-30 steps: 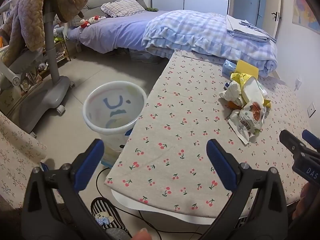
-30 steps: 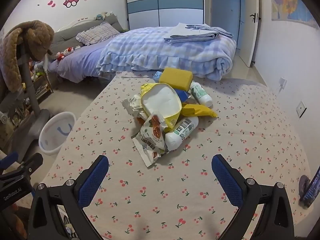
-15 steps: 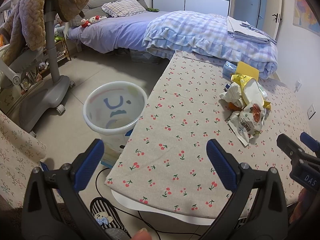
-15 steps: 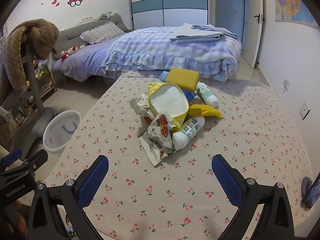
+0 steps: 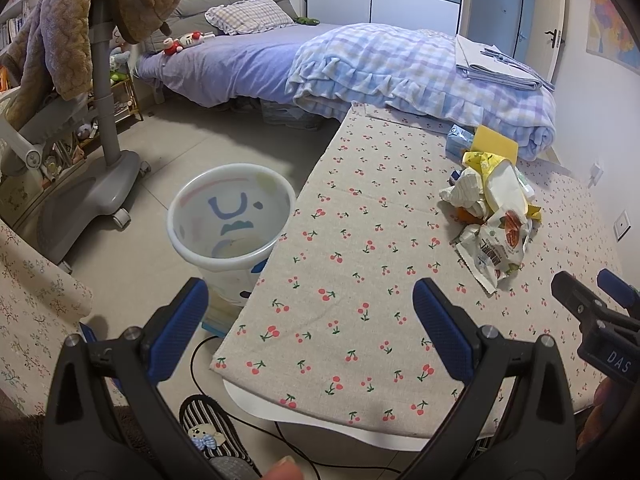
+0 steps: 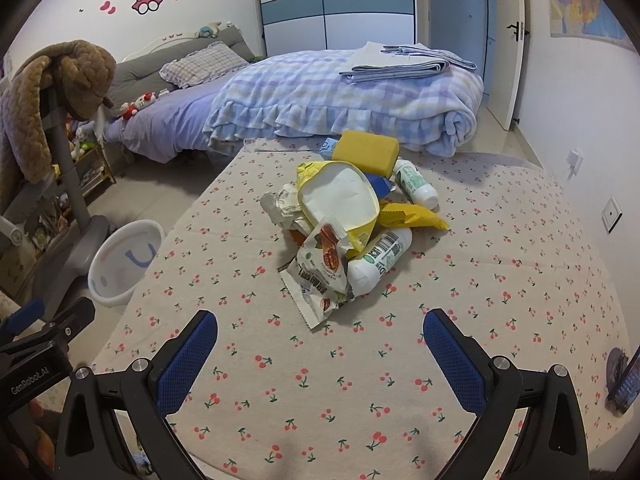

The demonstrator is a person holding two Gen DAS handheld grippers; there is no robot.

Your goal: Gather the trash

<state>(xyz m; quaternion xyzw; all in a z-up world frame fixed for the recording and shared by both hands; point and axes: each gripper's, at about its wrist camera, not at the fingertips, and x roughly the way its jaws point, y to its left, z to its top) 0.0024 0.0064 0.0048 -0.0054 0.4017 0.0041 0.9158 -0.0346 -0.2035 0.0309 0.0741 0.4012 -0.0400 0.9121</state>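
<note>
With both my left tongs (image 5: 310, 308) and right tongs (image 6: 320, 338) released, I judge the crinkly snack wrapper (image 6: 320, 276) light and slippery, best pinched at its near edge.

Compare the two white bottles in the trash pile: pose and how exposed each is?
The near white bottle lies at the pile's front, its top end tucked under the snack wrapper. The far white bottle lies behind, beside the yellow sponge, uncovered. The near one points toward the camera; the far one angles away. Both lie flat with green print.
</note>
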